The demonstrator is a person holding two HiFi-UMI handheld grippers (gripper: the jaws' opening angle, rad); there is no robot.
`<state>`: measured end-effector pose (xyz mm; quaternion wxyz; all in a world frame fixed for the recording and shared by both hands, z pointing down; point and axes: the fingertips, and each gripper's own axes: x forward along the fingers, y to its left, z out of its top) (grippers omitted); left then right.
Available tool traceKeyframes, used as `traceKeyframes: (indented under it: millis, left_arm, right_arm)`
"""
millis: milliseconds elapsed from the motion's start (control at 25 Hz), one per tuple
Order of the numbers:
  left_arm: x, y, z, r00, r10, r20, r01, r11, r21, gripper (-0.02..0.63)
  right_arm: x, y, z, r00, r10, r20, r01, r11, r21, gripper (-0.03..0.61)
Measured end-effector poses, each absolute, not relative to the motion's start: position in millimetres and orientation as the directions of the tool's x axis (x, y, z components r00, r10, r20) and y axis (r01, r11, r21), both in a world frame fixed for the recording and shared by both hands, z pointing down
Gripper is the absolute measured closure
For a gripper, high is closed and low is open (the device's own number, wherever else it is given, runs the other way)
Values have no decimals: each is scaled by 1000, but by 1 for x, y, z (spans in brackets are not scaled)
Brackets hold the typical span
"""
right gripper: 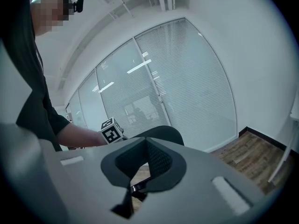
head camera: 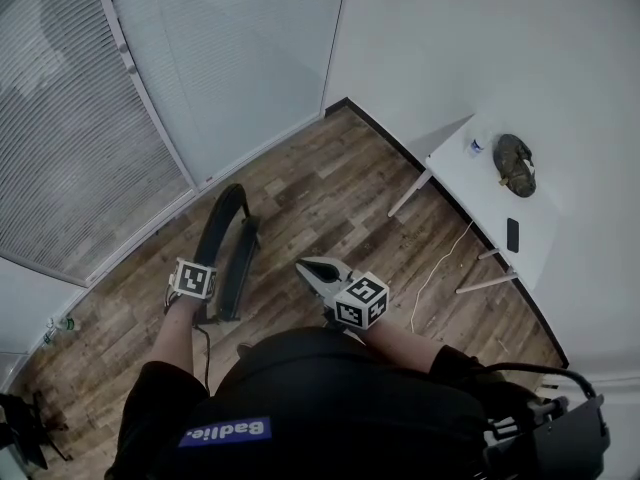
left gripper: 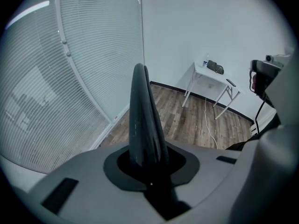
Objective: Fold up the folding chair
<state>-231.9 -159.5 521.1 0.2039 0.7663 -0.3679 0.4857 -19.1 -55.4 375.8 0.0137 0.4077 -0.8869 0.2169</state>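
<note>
A black shirt [head camera: 330, 398] fills the near edge. Just past it, the right claw [head camera: 308, 266] hangs free, jaws together on nothing. The left claw [left gripper: 148, 171] is clamped on the top edge of the chair [head camera: 225, 243], which stands upright on the wood floor [head camera: 330, 198], apparently already flat. Folding looks nearly finished. Next, I judge, comes steadying it, then leaning it or laying it down. On the far white surface [head camera: 520, 203] sits a small bottle [head camera: 478, 145], its contents too small to tell.
</note>
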Motion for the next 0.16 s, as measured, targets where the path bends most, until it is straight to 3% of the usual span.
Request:
traceKeyframes:
  millis: [160]
  left_arm:
    - [-235,-157,520,257,-359,898,-759,-649,-42,540]
  right_arm:
    - [-24,-54,378,-669,-714,206,-728,572,-379,577]
